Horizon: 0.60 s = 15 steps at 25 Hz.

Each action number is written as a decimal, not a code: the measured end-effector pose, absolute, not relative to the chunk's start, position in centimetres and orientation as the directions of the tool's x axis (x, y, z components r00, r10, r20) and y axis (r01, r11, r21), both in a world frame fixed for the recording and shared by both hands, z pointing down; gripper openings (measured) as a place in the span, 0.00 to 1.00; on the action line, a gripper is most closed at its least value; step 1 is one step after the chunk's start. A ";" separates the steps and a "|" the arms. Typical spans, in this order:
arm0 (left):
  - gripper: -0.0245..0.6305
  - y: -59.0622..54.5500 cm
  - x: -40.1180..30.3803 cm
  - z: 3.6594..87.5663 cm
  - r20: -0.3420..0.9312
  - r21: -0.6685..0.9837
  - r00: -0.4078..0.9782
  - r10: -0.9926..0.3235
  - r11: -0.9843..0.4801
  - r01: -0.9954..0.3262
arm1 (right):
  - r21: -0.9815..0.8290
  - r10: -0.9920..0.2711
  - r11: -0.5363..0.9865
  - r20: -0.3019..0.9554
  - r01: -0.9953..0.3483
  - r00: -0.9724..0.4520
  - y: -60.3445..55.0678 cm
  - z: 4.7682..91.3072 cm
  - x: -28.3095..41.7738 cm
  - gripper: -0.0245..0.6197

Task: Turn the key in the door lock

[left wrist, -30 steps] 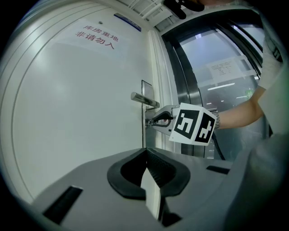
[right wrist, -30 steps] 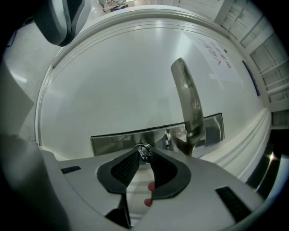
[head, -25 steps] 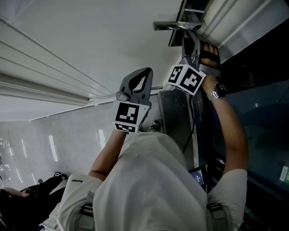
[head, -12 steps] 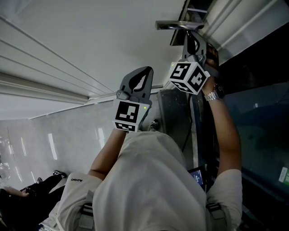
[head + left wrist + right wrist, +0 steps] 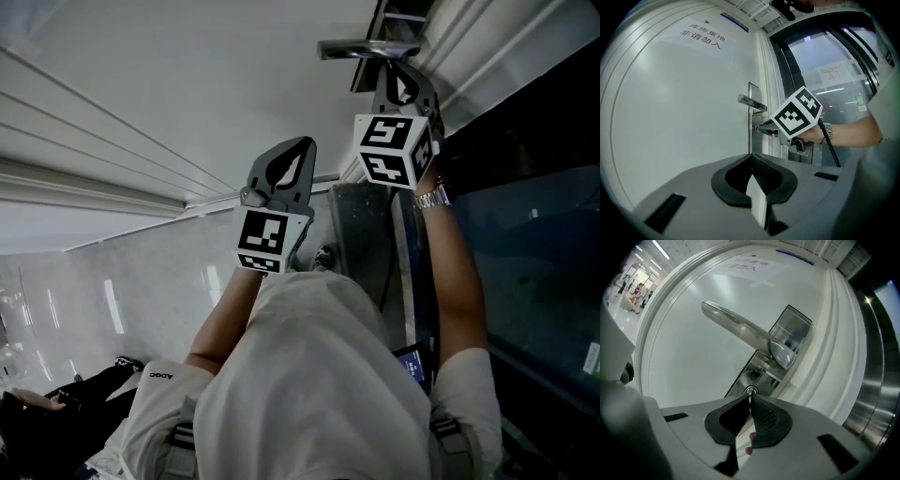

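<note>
Black rubber fingers (image 5: 764, 418) of the right gripper (image 5: 750, 400) have just been closing. Now they are pinching together on the small metal key (image 5: 750, 391). The key is sitting right at the tips of the fingers, with its thin flat end squeezed between them. Its other end is going into the keyhole in the shiny lock plate (image 5: 761, 366). Just above the key, the silver door handle (image 5: 740, 326) is sticking out sideways across the white door (image 5: 689, 371).

The left gripper (image 5: 751, 161) is holding its fingers (image 5: 764, 176) pressed together too, but nothing is between them. It is pointing at the door and hanging in the air, well apart from the key and the lock. From there, the black and white marker cube (image 5: 797, 117) on the right gripper is showing by the lock plate, and a wrist with a watch (image 5: 827, 132) is reaching in behind it.
</note>
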State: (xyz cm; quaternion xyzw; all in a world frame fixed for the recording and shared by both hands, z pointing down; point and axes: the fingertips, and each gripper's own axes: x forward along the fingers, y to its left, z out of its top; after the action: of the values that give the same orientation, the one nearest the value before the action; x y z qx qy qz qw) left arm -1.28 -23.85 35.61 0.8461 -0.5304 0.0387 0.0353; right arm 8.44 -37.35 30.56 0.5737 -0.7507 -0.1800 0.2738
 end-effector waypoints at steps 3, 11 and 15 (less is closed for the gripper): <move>0.05 -23.8 -1.4 35.6 0.104 0.017 0.432 -0.896 -0.432 -0.902 | 0.445 -0.949 0.302 0.220 -0.843 -0.224 -37.5 30.6 8.5 0.05; 0.05 -23.6 -1.4 35.6 0.105 0.016 0.430 -0.897 -0.431 -0.902 | 0.080 -0.918 0.343 0.242 -0.936 -0.315 -37.6 30.7 8.9 0.05; 0.05 -23.5 -1.4 35.6 0.103 0.010 0.426 -0.899 -0.427 -0.904 | -0.089 -0.907 0.344 0.226 -0.935 -0.355 -37.7 30.8 9.0 0.05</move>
State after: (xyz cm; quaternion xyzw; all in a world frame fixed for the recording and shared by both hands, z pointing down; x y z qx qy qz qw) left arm -1.42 -23.50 35.59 0.8438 -0.5342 0.0409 0.0316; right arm 8.99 -37.69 30.75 0.5636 -0.8169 0.1015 0.0684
